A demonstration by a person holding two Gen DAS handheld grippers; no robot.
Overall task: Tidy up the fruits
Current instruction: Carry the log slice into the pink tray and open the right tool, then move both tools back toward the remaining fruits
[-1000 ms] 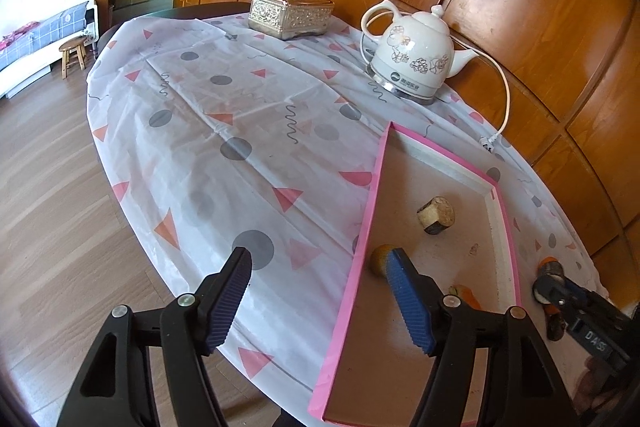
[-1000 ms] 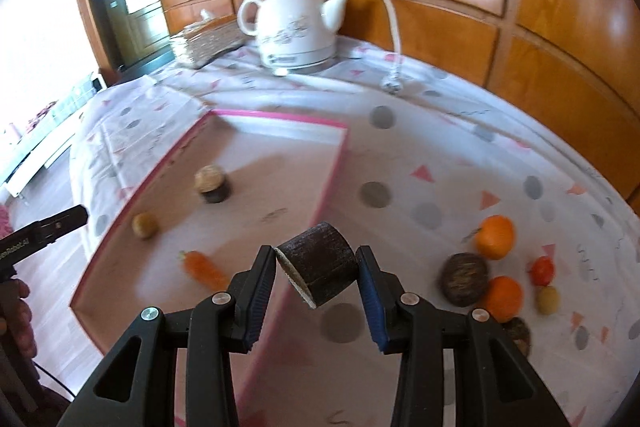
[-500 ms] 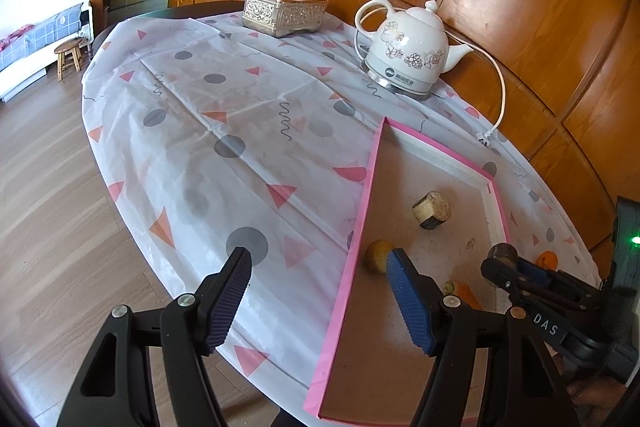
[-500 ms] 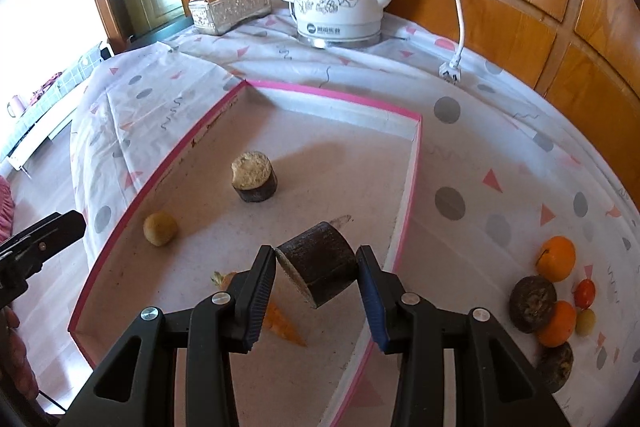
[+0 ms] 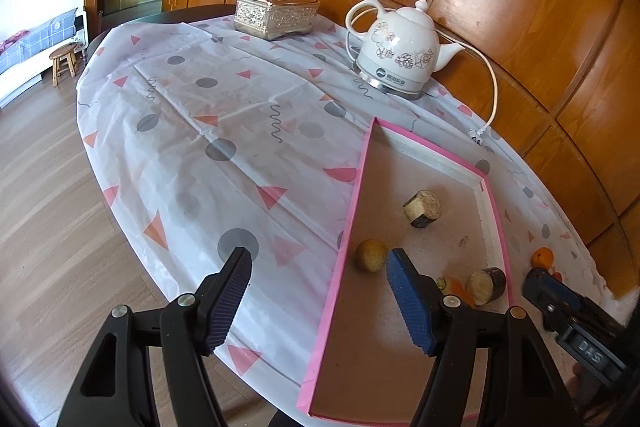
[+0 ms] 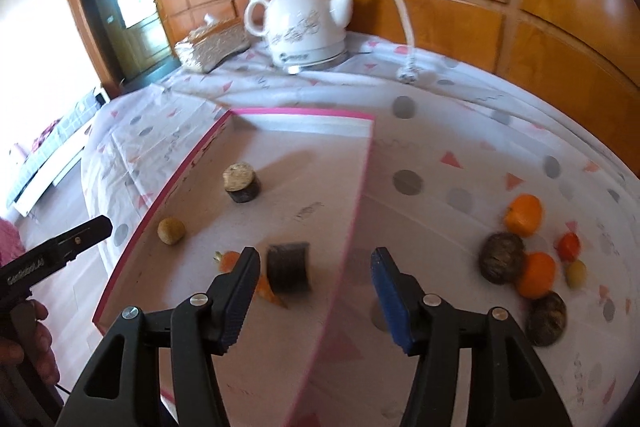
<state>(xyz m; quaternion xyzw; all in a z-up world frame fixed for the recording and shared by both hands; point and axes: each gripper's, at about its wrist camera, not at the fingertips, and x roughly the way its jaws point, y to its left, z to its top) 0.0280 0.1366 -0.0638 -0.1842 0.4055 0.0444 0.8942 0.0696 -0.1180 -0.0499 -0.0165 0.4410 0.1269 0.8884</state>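
Note:
A pink-rimmed tray point(image 6: 304, 111) lies on the patterned tablecloth. Inside it lie a dark cut cylinder point(image 6: 288, 269), a second cut piece point(image 6: 242, 183), a yellow-brown round fruit point(image 6: 171, 231) and a small carrot point(image 6: 230, 259). My right gripper point(image 6: 314, 255) hovers over the tray's right rim with its jaws opening. The dark cylinder rests on the tray floor by the left finger, free of both pads. My left gripper point(image 5: 318, 255) stands open over the tray's left rim point(image 5: 352, 195), with nothing between its fingers. Right of the tray lie oranges point(image 6: 524, 215), dark round fruits point(image 6: 502, 257) and small ones.
A white kettle point(image 5: 400, 61) with its cord and plug point(image 5: 476, 135) stands at the back by the wood-panelled wall. A metallic tissue box point(image 5: 276, 13) sits at the far end. The table's edge drops to a wooden floor on the left.
The right gripper's jaws have widened and let go of the dark cylinder, which now lies in the tray beside the carrot. The left gripper has stayed put.

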